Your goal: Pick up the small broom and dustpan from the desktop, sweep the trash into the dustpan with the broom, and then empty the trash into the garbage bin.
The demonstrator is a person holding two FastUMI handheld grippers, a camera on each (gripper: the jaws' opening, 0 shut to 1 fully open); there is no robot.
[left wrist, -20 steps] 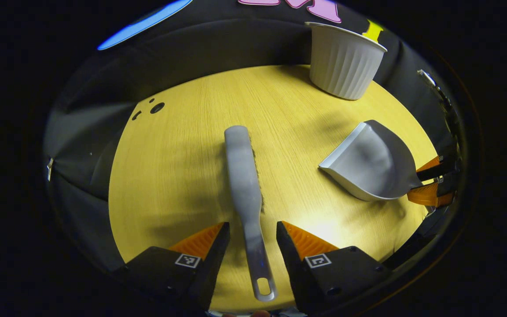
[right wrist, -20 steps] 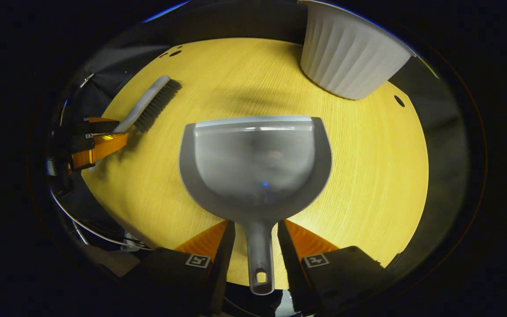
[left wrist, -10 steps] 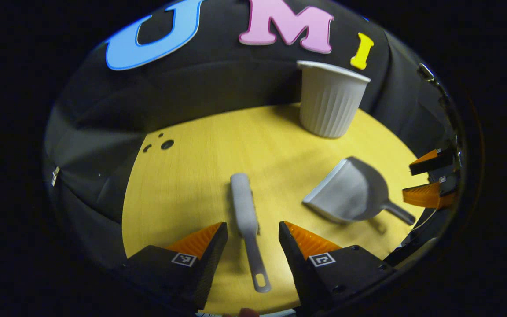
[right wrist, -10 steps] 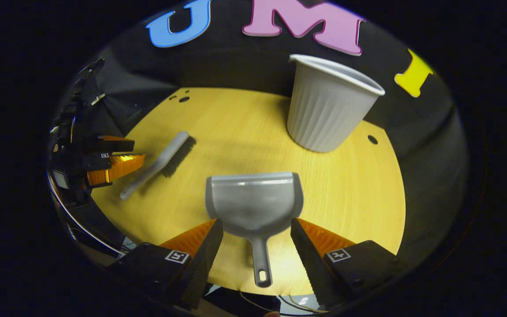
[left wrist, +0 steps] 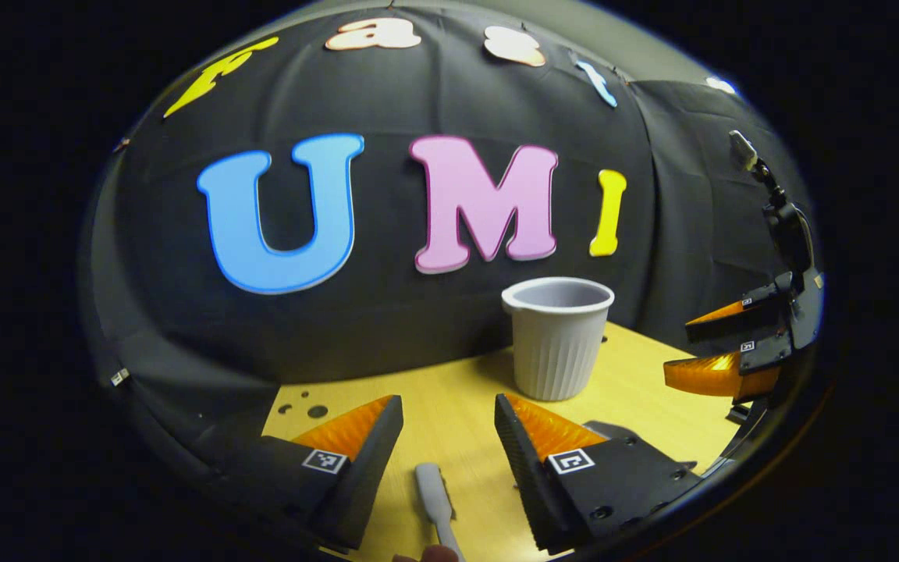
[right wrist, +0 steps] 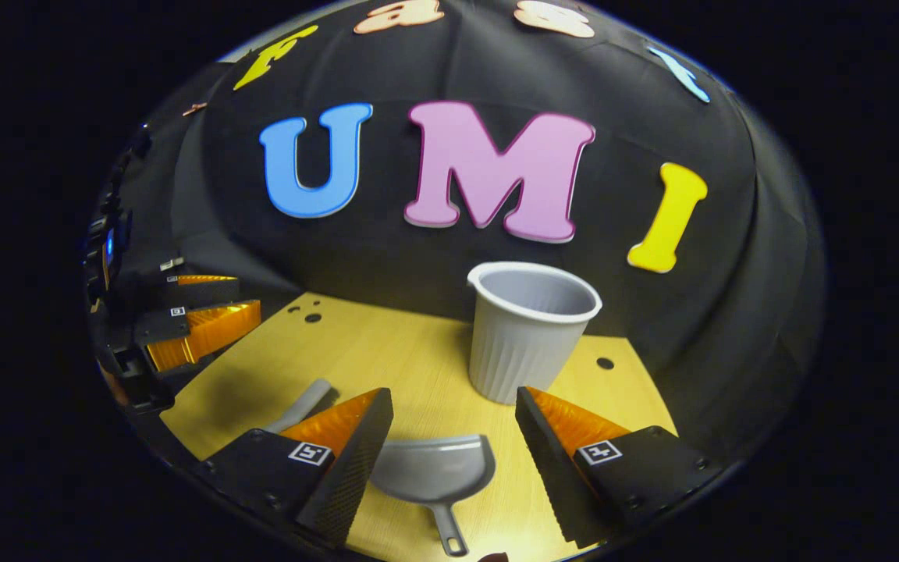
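Left gripper view: the left hand-held gripper (left wrist: 443,406) is raised above the yellow wooden desk (left wrist: 465,406), its two fingers spread wide with nothing between them. Below the gap lies the grey broom (left wrist: 434,493), flat on the desk, with part of it running out of the lower edge of the view. A white ribbed garbage bin (left wrist: 557,337) stands upright toward the back of the desk, close to the black cloth wall. A small part of the grey dustpan (left wrist: 613,430) shows just past the right-hand finger. At the right edge, the right hand-held gripper (left wrist: 719,343) hangs in the air above the desk — its fingers apart and empty.

Right gripper view: the right hand-held gripper (right wrist: 453,400) is likewise lifted, its fingers wide and holding nothing. The dustpan (right wrist: 435,472) rests on the desk (right wrist: 387,351) beneath the gap, mouth toward the bin, handle pointing at the camera. The garbage bin (right wrist: 529,331) stands beyond it, open and upright, with bare desk between the two. The end of the broom (right wrist: 300,407) shows behind the left-hand finger, lying well apart from the dustpan. At the left edge the left hand-held gripper (right wrist: 204,308) is in the air — fingers parted, touching nothing.
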